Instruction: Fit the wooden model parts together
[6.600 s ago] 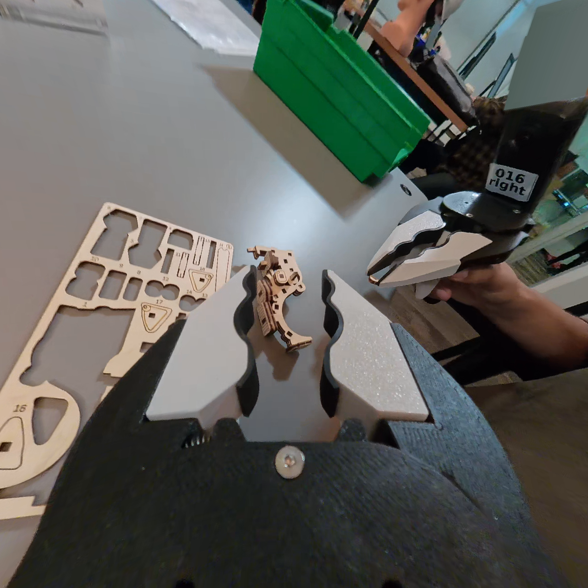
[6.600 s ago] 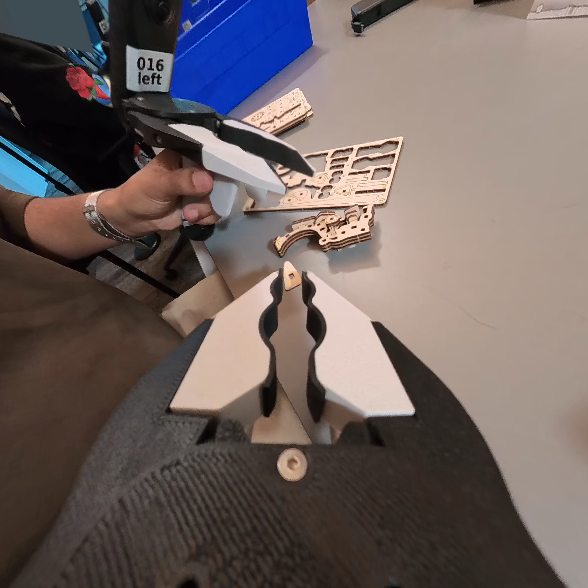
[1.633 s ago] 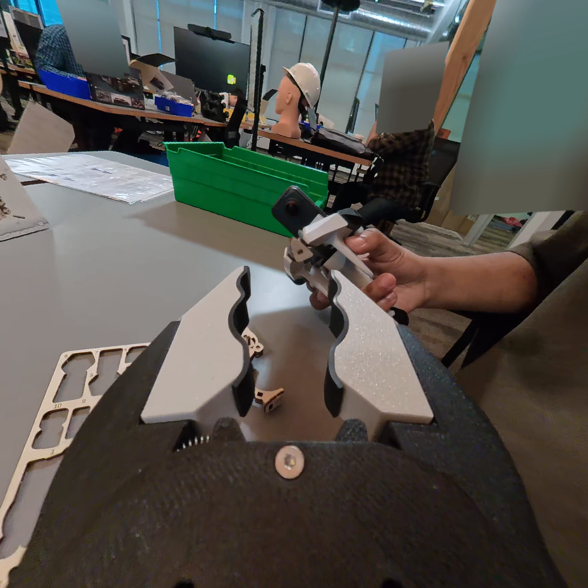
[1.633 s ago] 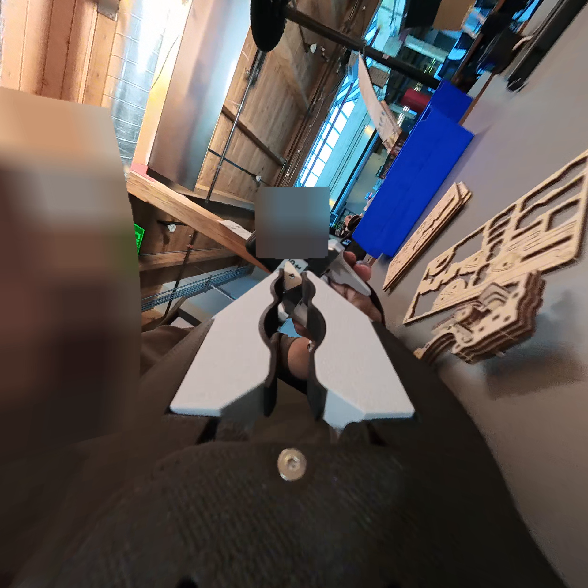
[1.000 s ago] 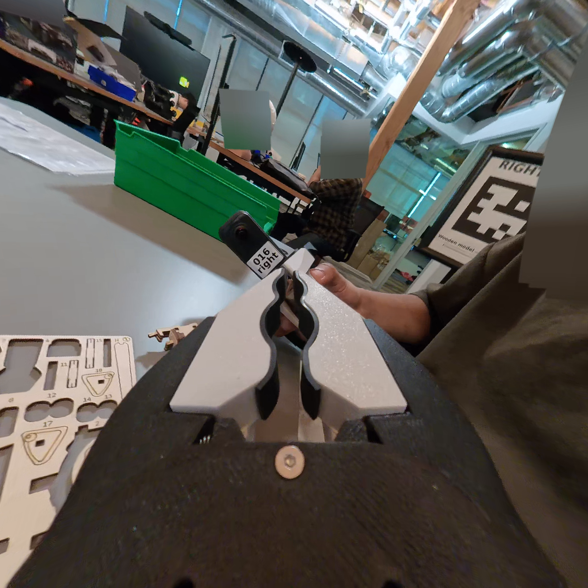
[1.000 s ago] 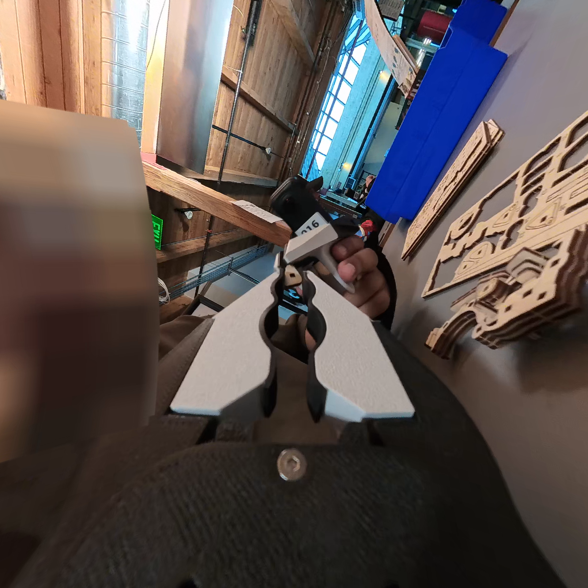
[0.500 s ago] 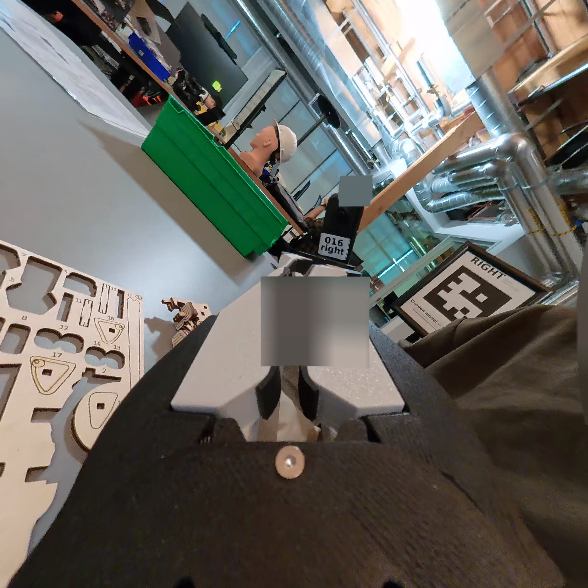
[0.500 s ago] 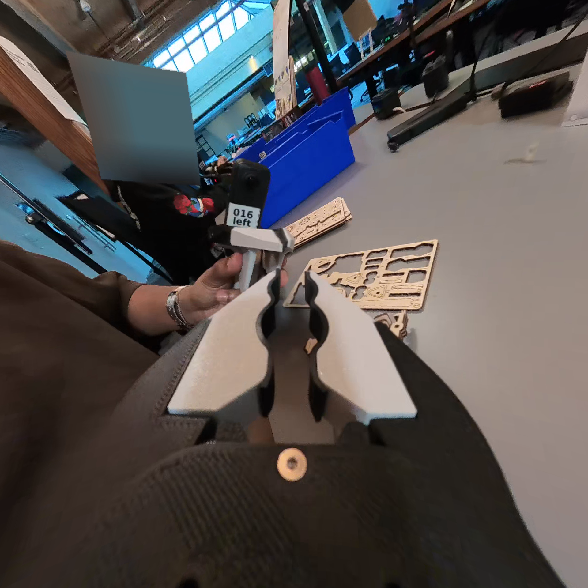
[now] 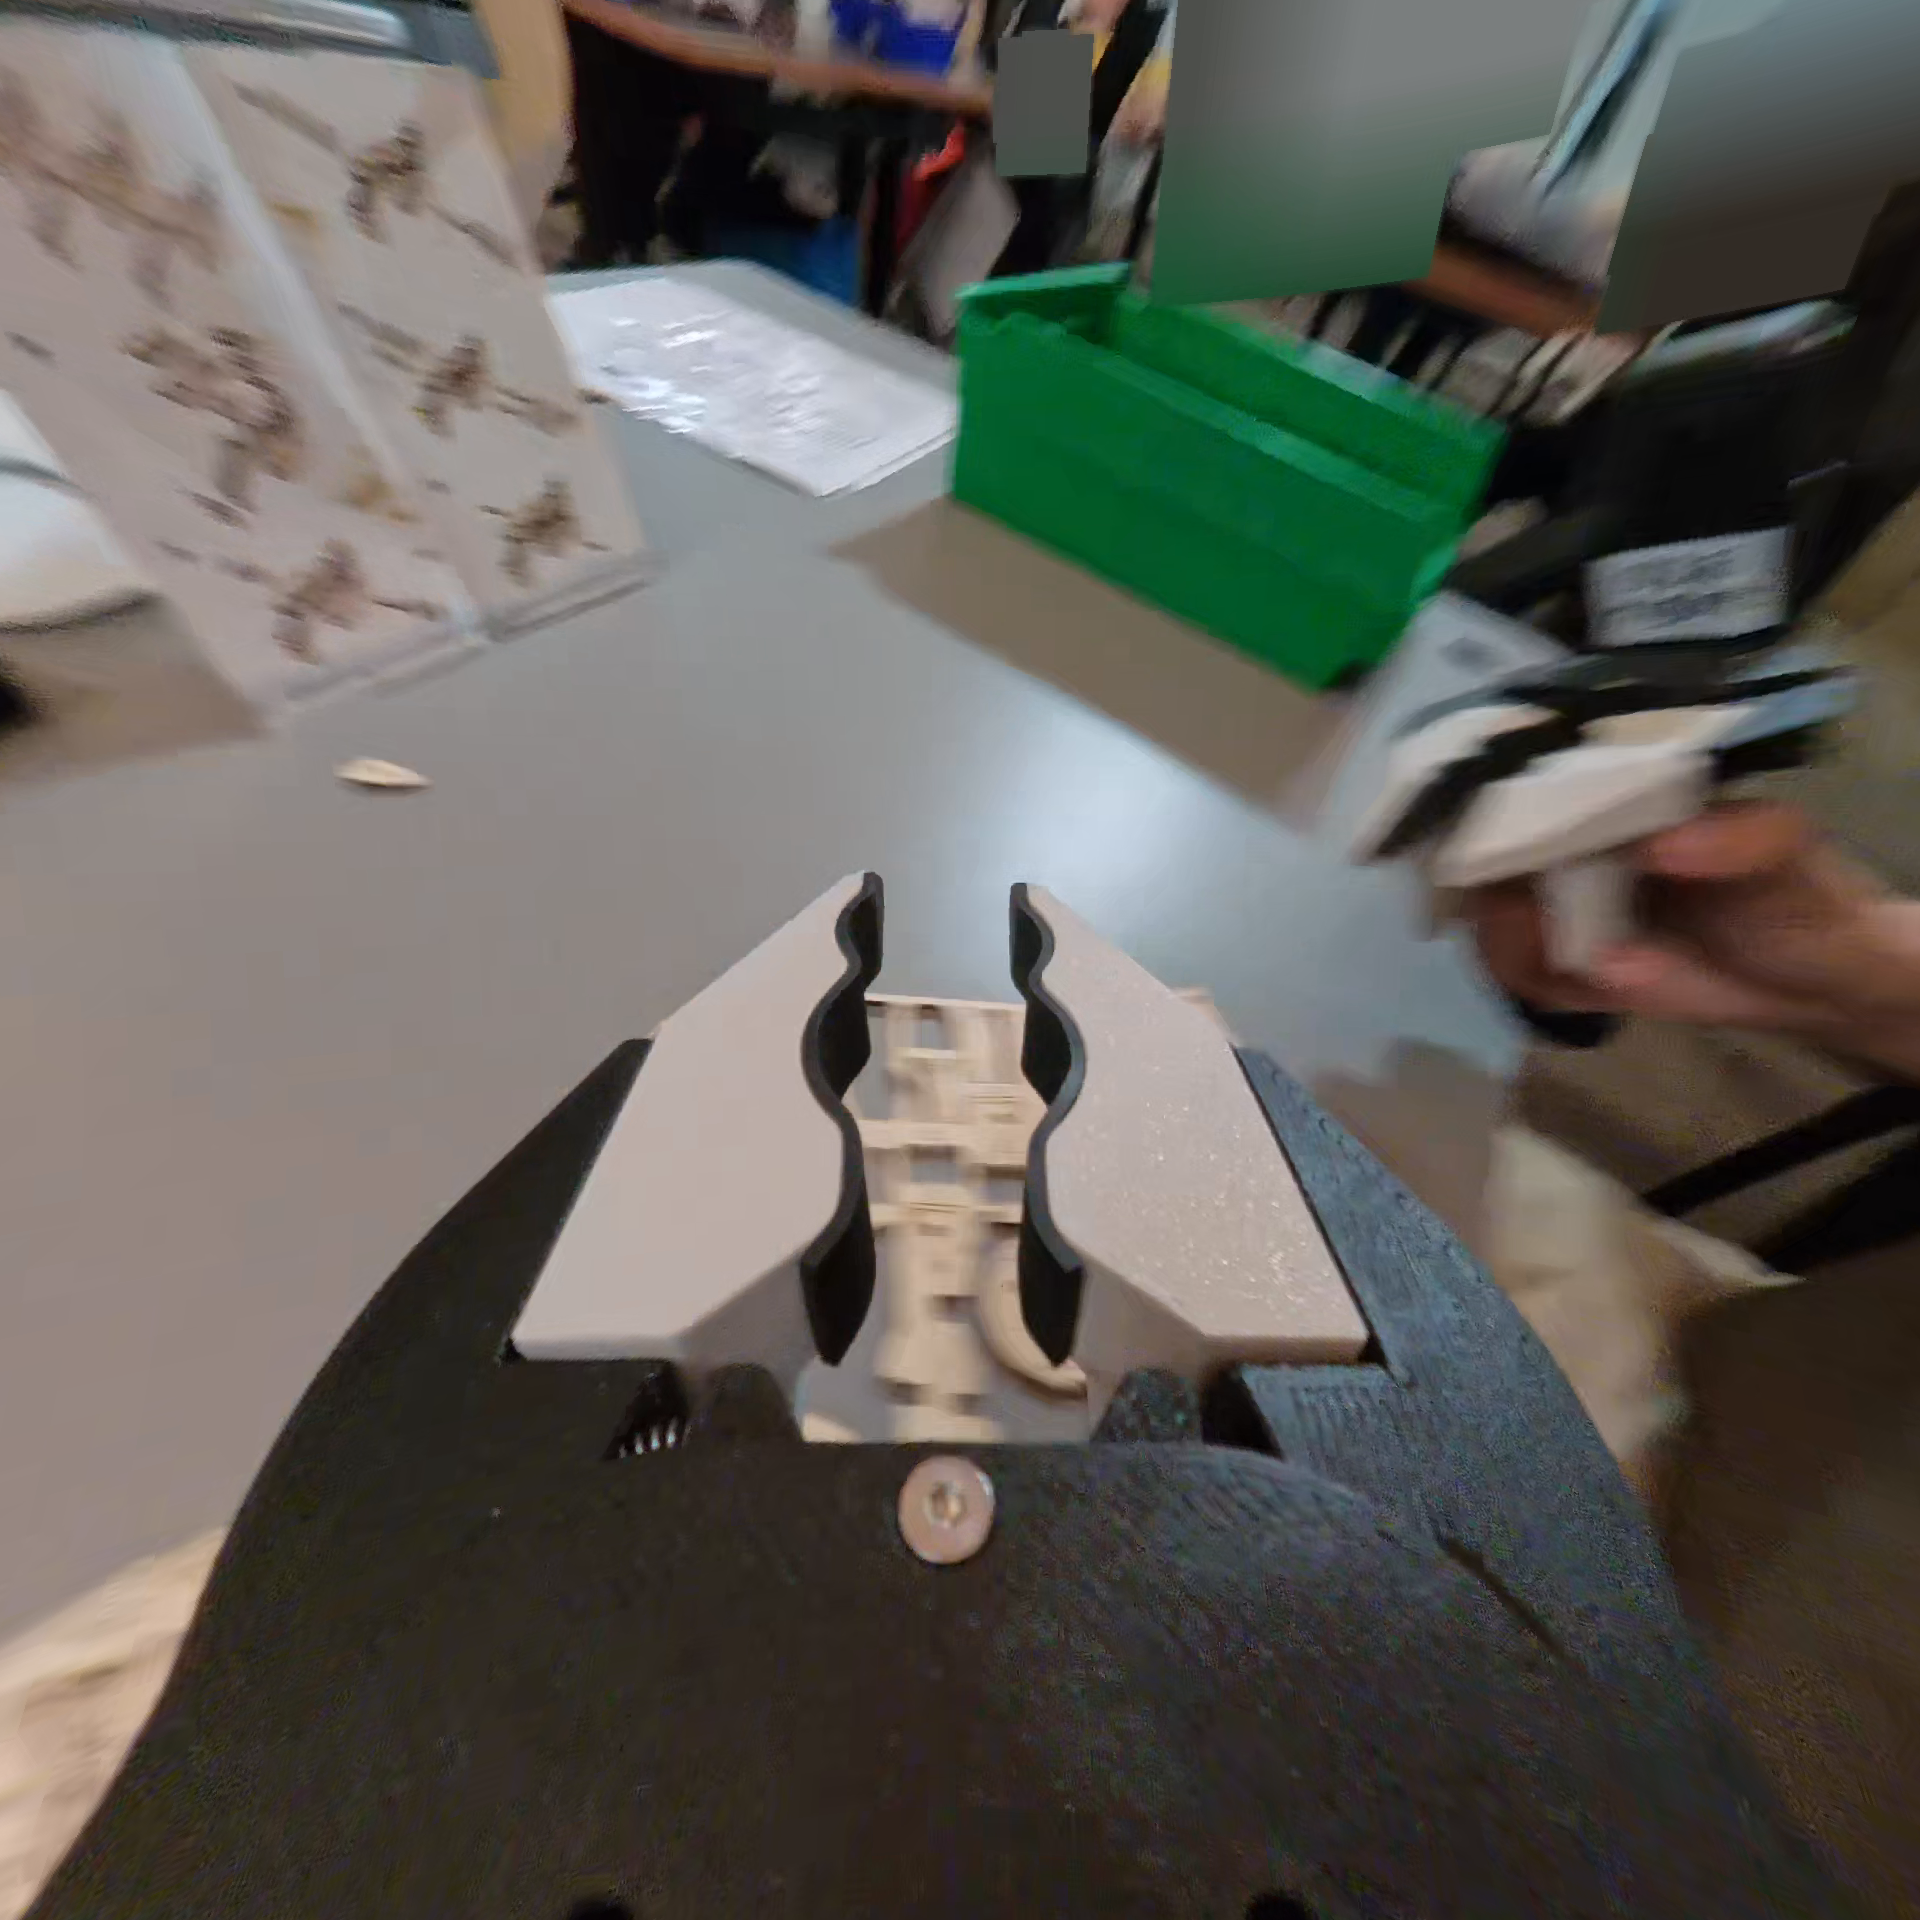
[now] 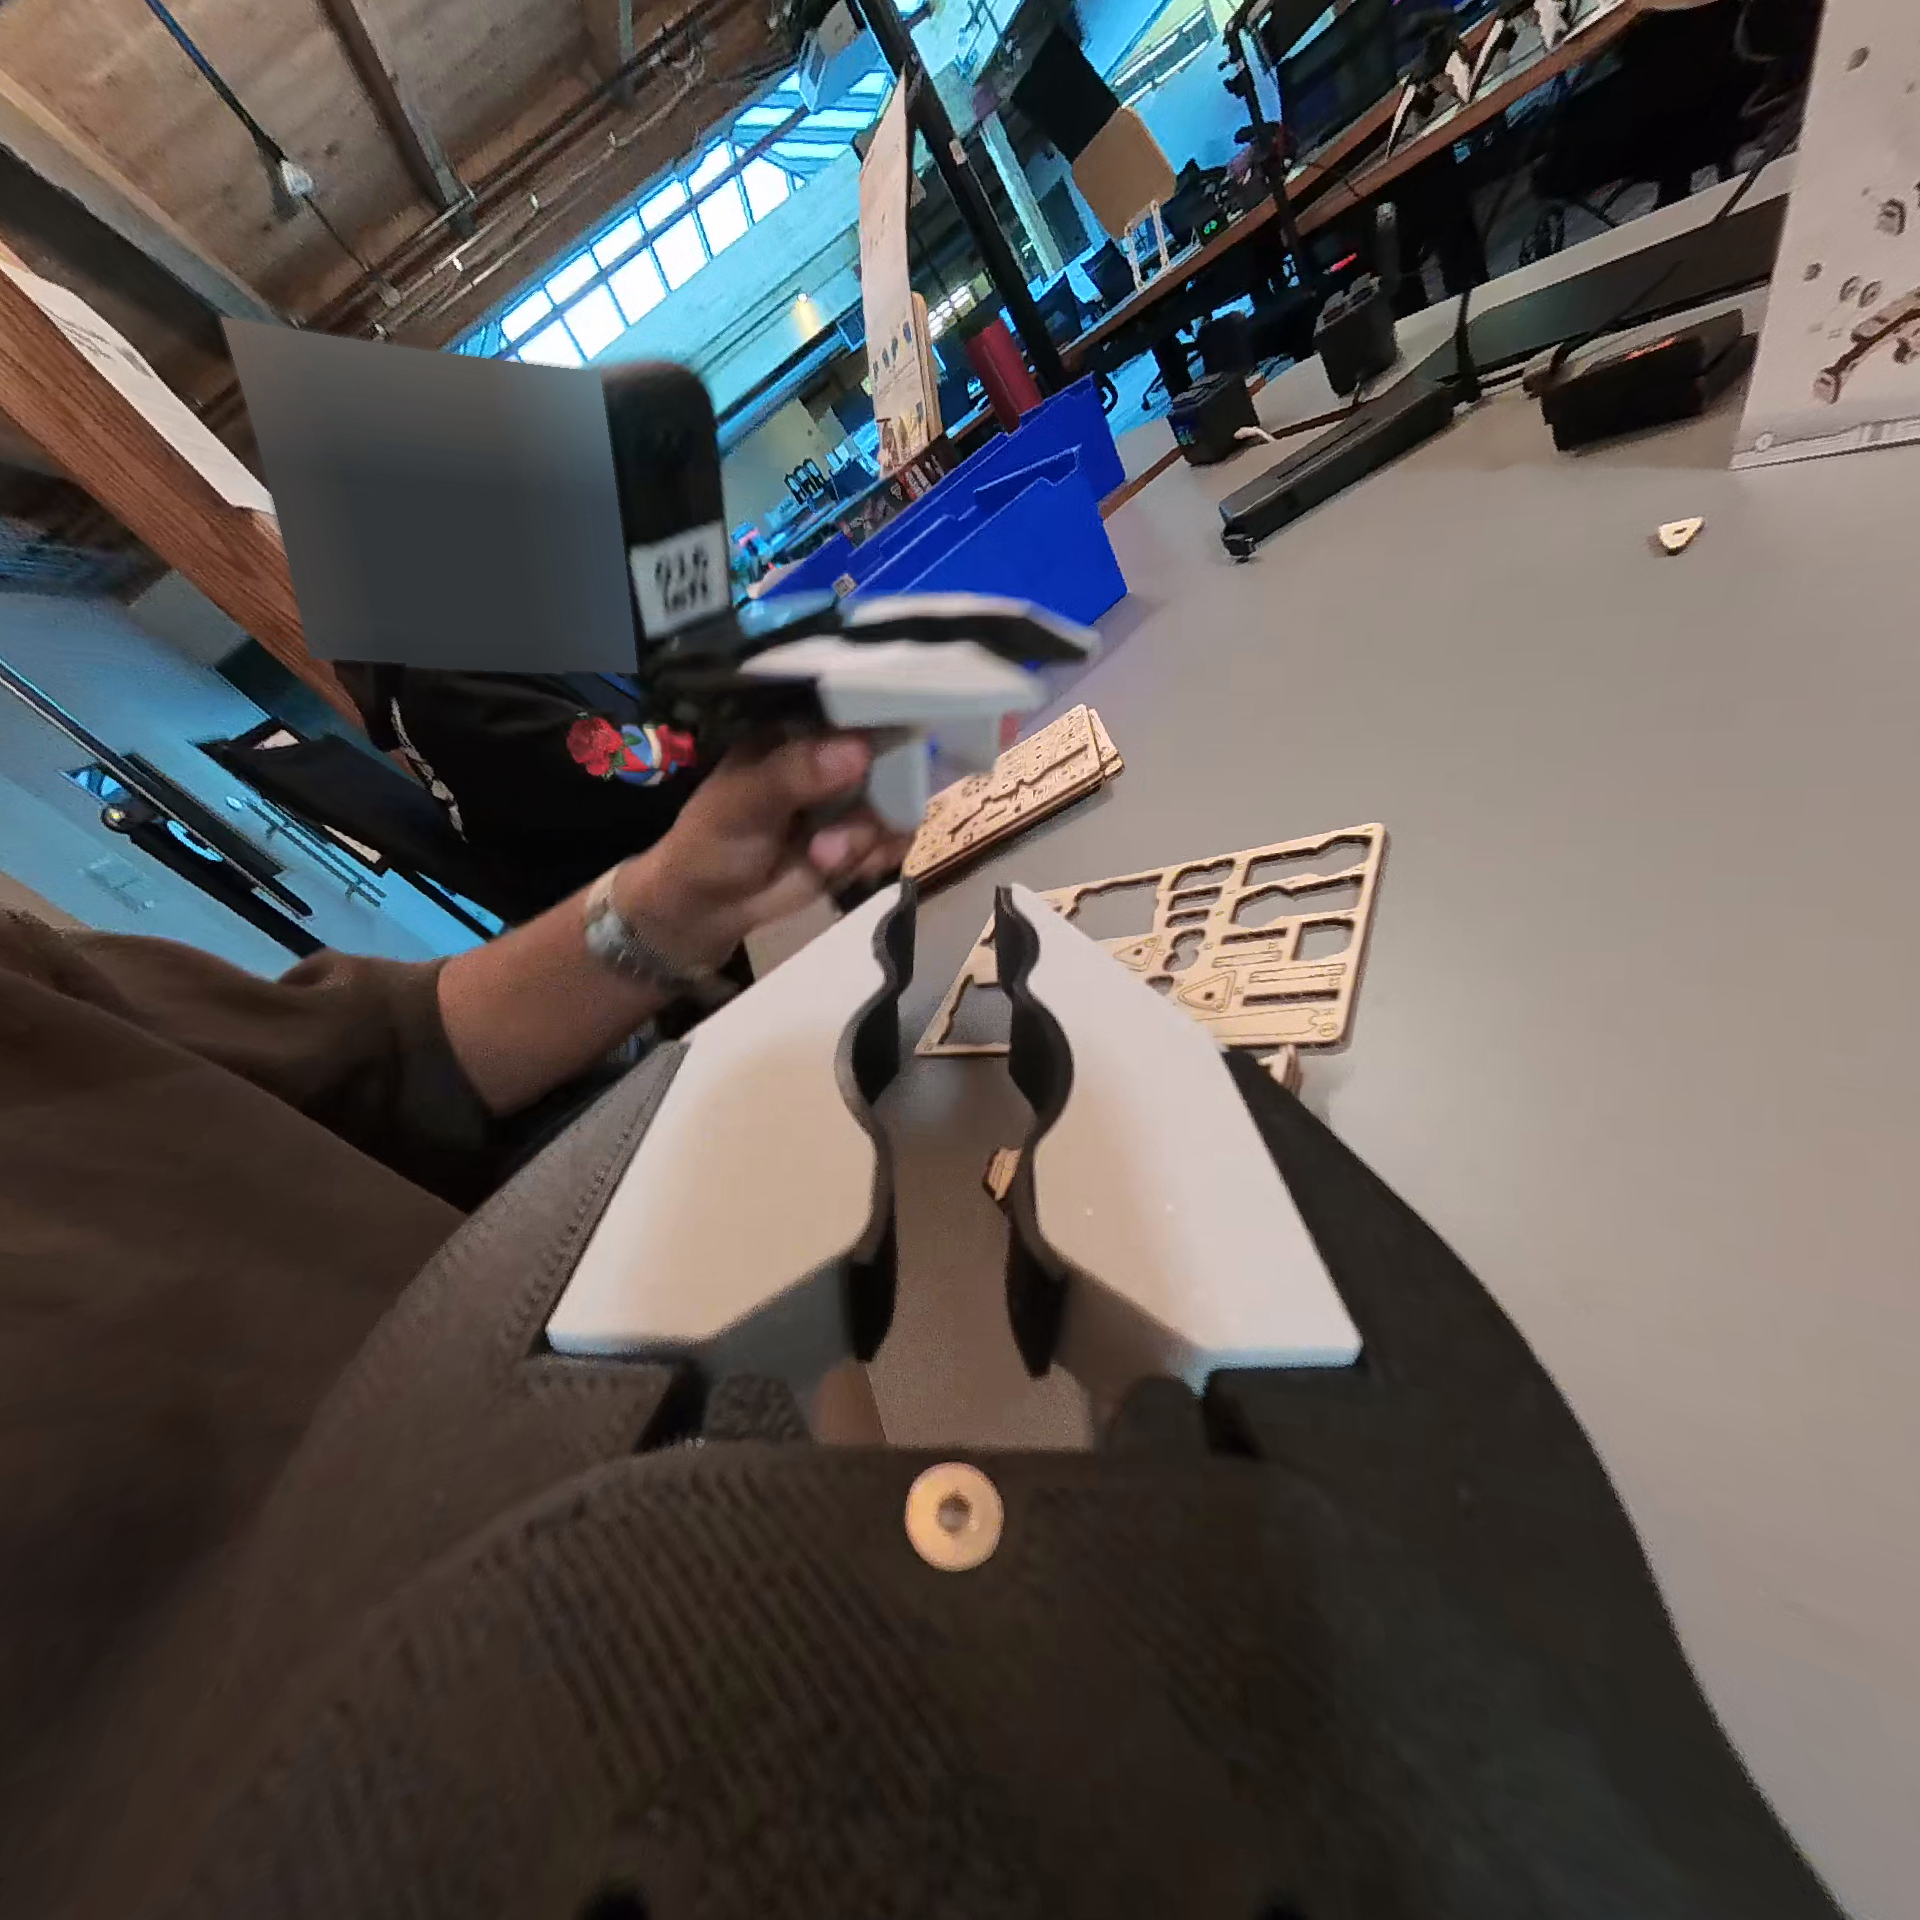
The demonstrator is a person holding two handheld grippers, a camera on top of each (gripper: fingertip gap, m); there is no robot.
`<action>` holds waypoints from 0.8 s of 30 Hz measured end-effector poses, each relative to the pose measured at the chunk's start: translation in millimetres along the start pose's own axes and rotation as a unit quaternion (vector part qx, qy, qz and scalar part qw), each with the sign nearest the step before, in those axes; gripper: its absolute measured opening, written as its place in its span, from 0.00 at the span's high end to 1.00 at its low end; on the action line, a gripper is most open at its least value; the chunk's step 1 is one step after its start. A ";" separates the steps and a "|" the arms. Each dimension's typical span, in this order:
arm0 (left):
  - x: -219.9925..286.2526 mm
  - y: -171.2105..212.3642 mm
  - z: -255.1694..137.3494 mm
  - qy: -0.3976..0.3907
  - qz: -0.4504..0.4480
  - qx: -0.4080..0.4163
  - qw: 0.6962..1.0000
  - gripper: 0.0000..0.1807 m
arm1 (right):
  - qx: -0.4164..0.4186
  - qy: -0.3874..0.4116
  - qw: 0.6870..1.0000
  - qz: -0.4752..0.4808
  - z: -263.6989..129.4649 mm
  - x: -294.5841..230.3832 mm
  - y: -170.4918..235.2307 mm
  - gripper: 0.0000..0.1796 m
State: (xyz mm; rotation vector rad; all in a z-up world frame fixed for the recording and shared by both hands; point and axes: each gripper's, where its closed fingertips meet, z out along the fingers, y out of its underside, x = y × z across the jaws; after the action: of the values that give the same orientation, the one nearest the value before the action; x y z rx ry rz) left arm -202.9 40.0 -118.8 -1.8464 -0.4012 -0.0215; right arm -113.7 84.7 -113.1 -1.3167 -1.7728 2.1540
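Lying on the table under the right gripper [image 10: 954, 904], a small wooden part [image 10: 1003, 1174] showed between its fingers, beside the sheet [image 10: 1236, 940]. Both grippers stood part open and empty, seemingly after a failed handover; the left gripper [image 9: 945, 883], shut half a second before, hovered over the sheet [image 9: 951, 1132].

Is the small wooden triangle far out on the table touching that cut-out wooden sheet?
Apart. The right wrist view shows the triangle far beyond the sheet, bare table between.
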 end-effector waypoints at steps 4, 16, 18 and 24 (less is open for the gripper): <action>-95.9 -8.9 34.2 -0.113 0.092 -0.123 0.982 0.90 | 0.008 -0.005 1.000 0.000 -2.7 -4.0 -4.4 0.93; -178.4 27.9 130.7 -0.147 0.027 -0.240 0.959 0.94 | 0.024 0.050 0.998 -0.004 -42.9 19.3 -5.1 0.93; -176.9 28.4 131.5 -0.146 0.028 -0.248 0.957 1.00 | 0.036 0.051 0.998 0.015 -50.4 22.2 -6.5 0.93; -171.5 22.7 133.7 -0.149 0.094 -0.245 0.953 1.00 | 0.064 0.061 0.995 0.039 -67.7 26.3 -10.6 0.93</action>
State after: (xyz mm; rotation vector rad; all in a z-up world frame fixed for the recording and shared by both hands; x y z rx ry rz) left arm -382.7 113.8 -218.8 -2.3853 -0.4561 0.3181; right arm -92.6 154.8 -117.6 -1.4742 -1.5361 2.1357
